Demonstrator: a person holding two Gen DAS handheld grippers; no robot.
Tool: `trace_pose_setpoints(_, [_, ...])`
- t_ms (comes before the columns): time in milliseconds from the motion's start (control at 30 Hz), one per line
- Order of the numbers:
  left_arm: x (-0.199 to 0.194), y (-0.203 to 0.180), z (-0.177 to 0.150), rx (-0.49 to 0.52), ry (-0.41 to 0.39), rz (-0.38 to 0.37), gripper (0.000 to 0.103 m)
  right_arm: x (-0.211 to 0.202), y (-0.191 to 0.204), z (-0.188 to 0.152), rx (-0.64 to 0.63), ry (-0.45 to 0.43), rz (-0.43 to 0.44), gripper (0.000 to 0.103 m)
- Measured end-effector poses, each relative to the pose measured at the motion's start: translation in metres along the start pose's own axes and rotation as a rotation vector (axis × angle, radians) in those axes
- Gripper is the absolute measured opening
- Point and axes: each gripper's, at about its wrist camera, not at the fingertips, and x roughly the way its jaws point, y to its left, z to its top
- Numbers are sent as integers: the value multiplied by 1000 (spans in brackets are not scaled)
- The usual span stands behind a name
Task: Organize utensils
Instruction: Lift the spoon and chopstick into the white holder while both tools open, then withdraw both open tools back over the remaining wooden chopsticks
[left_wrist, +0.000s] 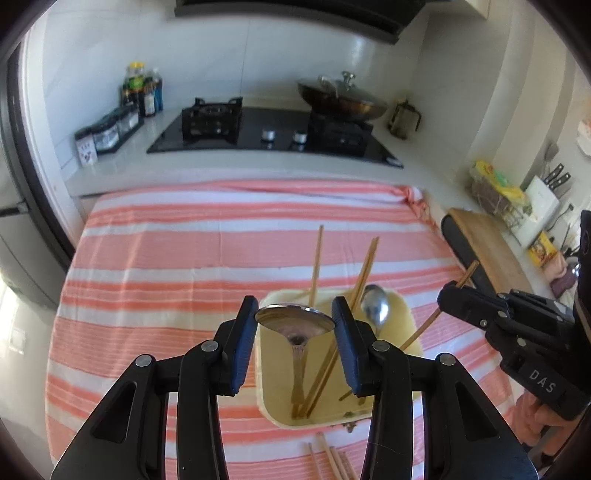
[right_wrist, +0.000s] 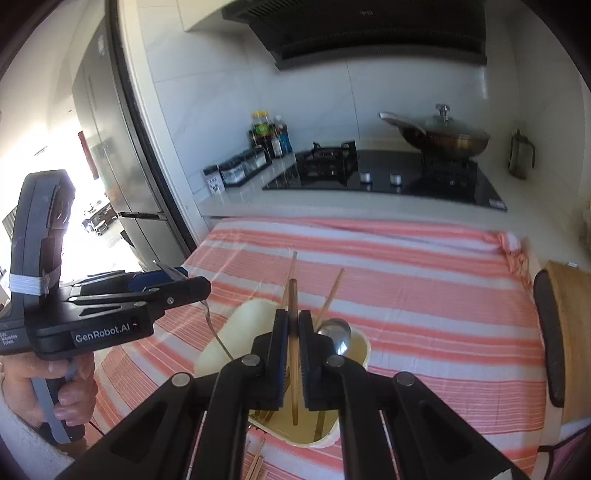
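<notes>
Cloth (left_wrist: 184, 258) — pink-and-white stripes; holder (left_wrist: 402, 314) pale cream; chopsticks (left_wrist: 316, 258) tan — spoon (left_wrist: 375, 304) silver.

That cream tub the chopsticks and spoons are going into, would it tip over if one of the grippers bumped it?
Probably fairly easily. The cream tub looks like thin plastic, so likely light. The chopsticks and a spoon lean well above its rim, which would likely add leverage to any knock. It also sits on a striped cloth, which might slide or bunch instead of holding it steady.
</notes>
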Motion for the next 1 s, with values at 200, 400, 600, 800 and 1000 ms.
trace_pose_setpoints(200, [33, 1, -3, -14, 40, 4, 42, 32, -18, -1, 68, 43, -7, 9])
trace_pose_setpoints(400, [20, 10, -2, -87, -9, -54, 51, 29, -11, 4, 29, 8, -52, 47])
trace_pose_setpoints(600, [-46, 16, -46, -48, -50, -20, 73, -43, 7, -25, -58, -87, -69, 52])
trace_pose_setpoints(800, [-74, 9, -192, -42, 59, -71, 79, -90, 18, -152, -97, -41, -129, 56])
trace_pose_setpoints(1000, [-80, -14, -275, -143, 37, -83, 79, -90, 19, -284, -31, 65, -209, 56])
